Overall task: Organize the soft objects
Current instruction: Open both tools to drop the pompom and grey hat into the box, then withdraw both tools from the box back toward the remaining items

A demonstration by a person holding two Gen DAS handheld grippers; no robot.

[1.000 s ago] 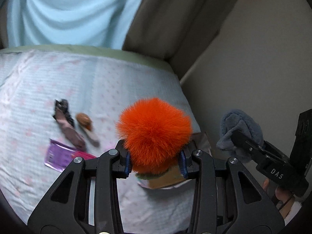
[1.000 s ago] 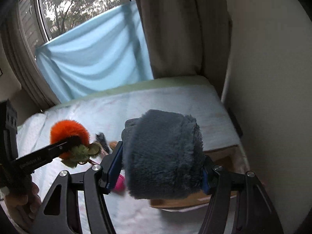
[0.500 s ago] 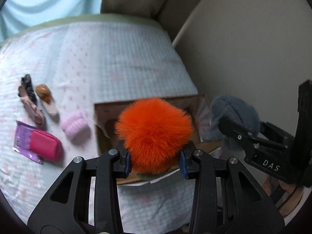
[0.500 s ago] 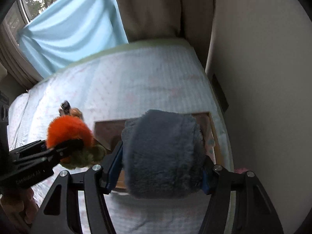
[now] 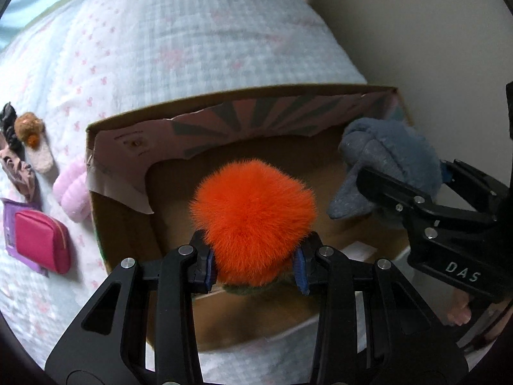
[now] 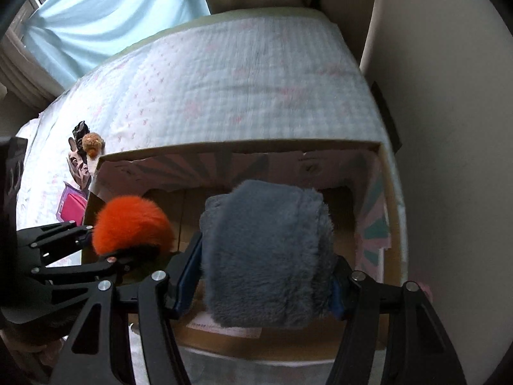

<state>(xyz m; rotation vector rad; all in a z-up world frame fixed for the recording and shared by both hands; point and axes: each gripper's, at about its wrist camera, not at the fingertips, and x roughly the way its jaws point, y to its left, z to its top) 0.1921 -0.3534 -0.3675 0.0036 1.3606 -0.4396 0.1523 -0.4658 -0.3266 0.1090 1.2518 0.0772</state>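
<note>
The left tongs [image 5: 253,269] are clamped on a fluffy orange pompom [image 5: 253,224], its blue pads pressed into the fur on either side, with a bit of green trim peeking out beneath it; the right tongs [image 6: 261,284] are closed around a thick grey plush piece [image 6: 267,253], which bulges out between the pads; both tools point steeply down over an open cardboard box [image 5: 121,224] that sits on the bed [image 5: 198,41], close to the wall on the right; the orange pompom hangs above the middle of the box's brown floor, the grey plush above its right-hand end (from the left camera it shows as a folded grey bundle [image 5: 384,173] beside the far right corner); whether either one touches the bottom I cannot tell; the box's inner flaps carry a pink and grey sunburst print, and a white label lies on its floor near the front edge; to the left of the box, on the white quilt with small pink marks, lie a pale pink knitted roll [image 5: 72,192] just beside the box wall, a bright pink pouch [image 5: 43,245] resting on a purple packet [image 5: 9,224], a small brown pompom clip [image 5: 32,136], and a dark and dusty-pink scrunched item [image 5: 14,157] at the far edge; a light blue curtain [image 6: 112,16] hangs beyond the bed.
</note>
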